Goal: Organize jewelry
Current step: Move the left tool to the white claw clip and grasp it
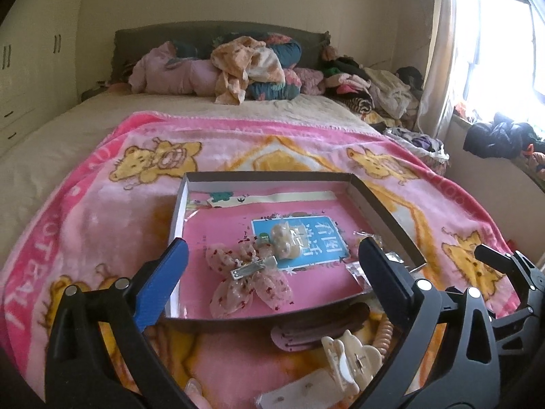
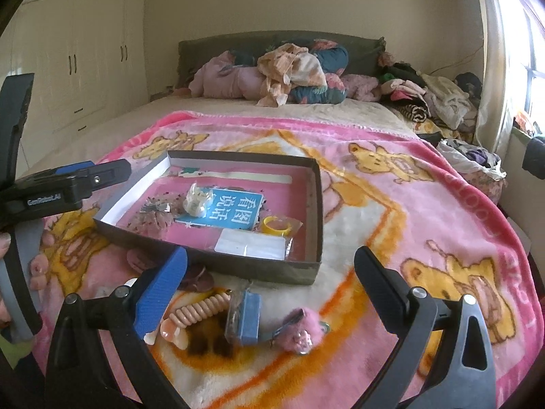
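Note:
A shallow cardboard box (image 1: 381,204) (image 2: 316,204) with a pink floor lies on the pink bear blanket. In it are a sheer butterfly hair bow with a metal clip (image 1: 248,279) (image 2: 153,216), a bagged pearl piece (image 1: 284,240) (image 2: 196,201) on a blue card, a yellow ring in a bag (image 2: 277,226) and a white packet (image 2: 250,247). My left gripper (image 1: 272,255) is open and empty over the box's near edge. My right gripper (image 2: 270,269) is open and empty above loose pieces before the box: a peach coil hair tie (image 2: 197,310), a blue packet (image 2: 247,317), a pink fuzzy clip (image 2: 299,329).
A cream claw clip (image 1: 351,354), brown snap clips (image 1: 306,334) and a white earring card (image 1: 296,392) lie near the left gripper. Piled clothes and pillows (image 1: 252,68) fill the bed's head. A wardrobe (image 2: 85,51) stands left, a window and curtain (image 1: 483,51) right.

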A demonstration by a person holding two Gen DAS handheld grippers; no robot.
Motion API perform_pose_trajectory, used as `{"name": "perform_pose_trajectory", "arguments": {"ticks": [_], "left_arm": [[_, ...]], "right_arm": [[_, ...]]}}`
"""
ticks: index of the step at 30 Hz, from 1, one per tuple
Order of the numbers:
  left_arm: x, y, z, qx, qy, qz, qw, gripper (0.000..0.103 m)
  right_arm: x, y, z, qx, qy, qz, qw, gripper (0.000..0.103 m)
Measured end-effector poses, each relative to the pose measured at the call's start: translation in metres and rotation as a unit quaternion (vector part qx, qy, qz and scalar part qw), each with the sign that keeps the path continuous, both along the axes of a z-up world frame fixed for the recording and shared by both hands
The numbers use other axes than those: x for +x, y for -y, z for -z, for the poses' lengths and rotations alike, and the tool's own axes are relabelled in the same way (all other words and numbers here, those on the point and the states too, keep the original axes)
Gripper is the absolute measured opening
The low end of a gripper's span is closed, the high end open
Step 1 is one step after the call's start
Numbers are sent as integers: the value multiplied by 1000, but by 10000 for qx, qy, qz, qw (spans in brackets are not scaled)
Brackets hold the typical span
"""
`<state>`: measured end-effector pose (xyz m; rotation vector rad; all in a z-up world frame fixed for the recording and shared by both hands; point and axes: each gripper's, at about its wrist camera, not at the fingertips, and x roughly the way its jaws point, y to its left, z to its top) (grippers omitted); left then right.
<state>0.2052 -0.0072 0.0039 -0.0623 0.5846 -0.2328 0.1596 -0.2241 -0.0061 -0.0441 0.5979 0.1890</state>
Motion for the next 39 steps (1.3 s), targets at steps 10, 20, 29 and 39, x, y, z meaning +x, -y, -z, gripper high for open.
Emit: {"name": "perform_pose_trajectory", "arguments": {"ticks": [10, 20, 29, 39], "left_arm": [[-28, -4, -3, -10, 82, -21, 10000, 91], [-48, -6, 12, 88, -80, -15, 9999, 91], [-62, 2, 26, 215, -239, 171, 9993, 91], [-67, 29, 41, 373, -425, 530, 9970, 91]], "right_arm": [[-23, 0, -4, -24, 56, -64, 10000, 96], [-41, -1, 3, -87, -19, -139, 9999, 96], [-52, 6, 13, -43, -140, -118, 9998, 96], [-60, 23, 23, 56, -256, -15, 9997, 96]]}}
